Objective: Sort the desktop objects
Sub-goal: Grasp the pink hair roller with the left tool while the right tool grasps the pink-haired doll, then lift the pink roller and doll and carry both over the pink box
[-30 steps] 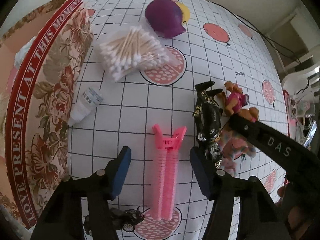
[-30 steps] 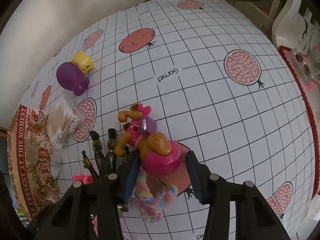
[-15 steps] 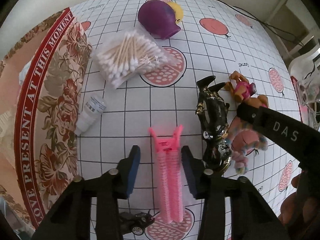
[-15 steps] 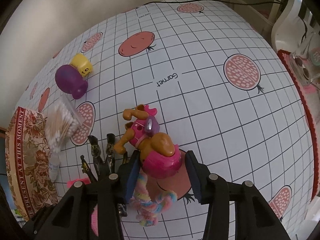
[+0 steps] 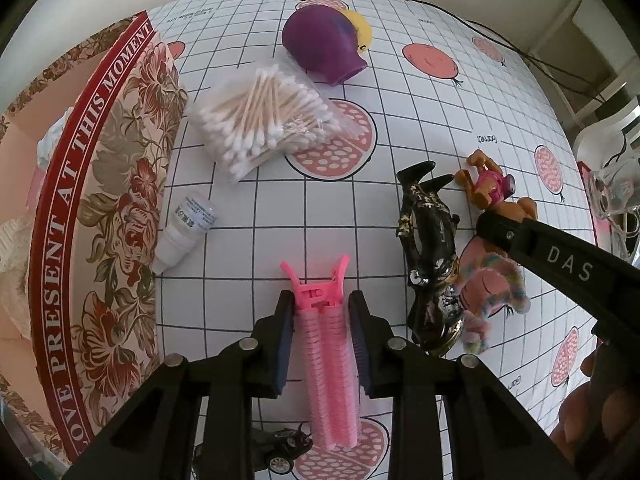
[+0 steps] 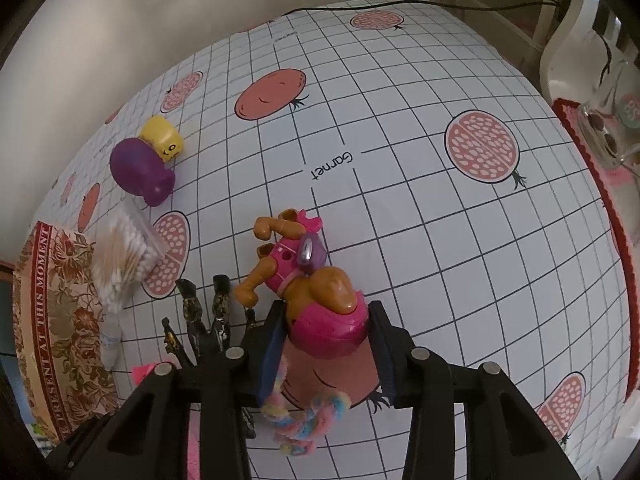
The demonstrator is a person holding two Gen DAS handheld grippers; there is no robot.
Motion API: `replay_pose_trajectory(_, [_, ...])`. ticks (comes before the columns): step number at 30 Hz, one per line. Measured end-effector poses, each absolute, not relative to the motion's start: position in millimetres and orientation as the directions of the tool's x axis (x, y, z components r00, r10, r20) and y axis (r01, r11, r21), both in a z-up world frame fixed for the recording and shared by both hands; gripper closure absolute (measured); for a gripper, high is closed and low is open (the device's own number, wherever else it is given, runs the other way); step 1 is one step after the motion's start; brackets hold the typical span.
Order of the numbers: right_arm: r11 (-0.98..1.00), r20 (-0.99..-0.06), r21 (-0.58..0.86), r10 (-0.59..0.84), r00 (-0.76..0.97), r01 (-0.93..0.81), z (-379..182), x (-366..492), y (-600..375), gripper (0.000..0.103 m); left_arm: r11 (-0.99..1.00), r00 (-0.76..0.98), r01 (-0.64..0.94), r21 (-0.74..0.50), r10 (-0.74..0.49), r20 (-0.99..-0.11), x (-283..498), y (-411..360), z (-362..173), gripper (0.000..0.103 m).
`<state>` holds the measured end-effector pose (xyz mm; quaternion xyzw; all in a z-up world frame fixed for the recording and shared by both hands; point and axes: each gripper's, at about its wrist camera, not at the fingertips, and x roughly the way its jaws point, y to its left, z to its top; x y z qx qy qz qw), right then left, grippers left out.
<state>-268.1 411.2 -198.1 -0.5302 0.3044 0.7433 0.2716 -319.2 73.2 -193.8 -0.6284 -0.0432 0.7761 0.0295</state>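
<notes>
My left tool (image 5: 320, 340) has just been closing, now pinching the pink plastic hair-roller clip (image 5: 330, 364); my right tool (image 6: 326, 344) has been narrowing around the orange-and-pink toy dog (image 6: 308, 276), contact unclear. Nothing looks sorted yet: the bag of cotton swabs (image 5: 266, 116) at upper centre and the purple rubber toy (image 5: 322, 50) at the top lie loose on the desk (image 5: 420, 120).

Pink hair clip (image 5: 329, 364), purple vase (image 5: 322, 49) (yellow toy (image 5: 360, 28) behind), black-gridded tablecloth (image 5: 256, 216)
</notes>
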Motion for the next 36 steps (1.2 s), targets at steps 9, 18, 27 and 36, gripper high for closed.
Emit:
replay_pose_trajectory(9, [-0.663,-0.935,0.196,0.097,-0.342,-0.723,-180,-253,411,0.061,-0.989,-0.225,0.016,-0.15,0.142,-0.964,-320,63,-188,0.075])
replay_pose_trajectory(18, [-0.655,-0.906,0.229,0.127,-0.403,-0.72,-167,-253,410,0.061,-0.983,-0.265,0.044,-0.176,0.158,-0.951,-312,56,-177,0.075])
replay_pose_trajectory(27, [-0.671,-0.836,0.264,0.199,-0.512,-0.693,-137,-252,409,0.061,-0.972,-0.34,0.068,-0.227,0.191,-0.921,-315,54,-163,0.075])
replay_pose_trajectory(36, [-0.683,-0.738,0.301,0.275,-0.617,-0.665,-107,-249,406,0.061,-0.932,-0.493,0.083,-0.352,0.268,-0.828,-316,38,-134,0.075])
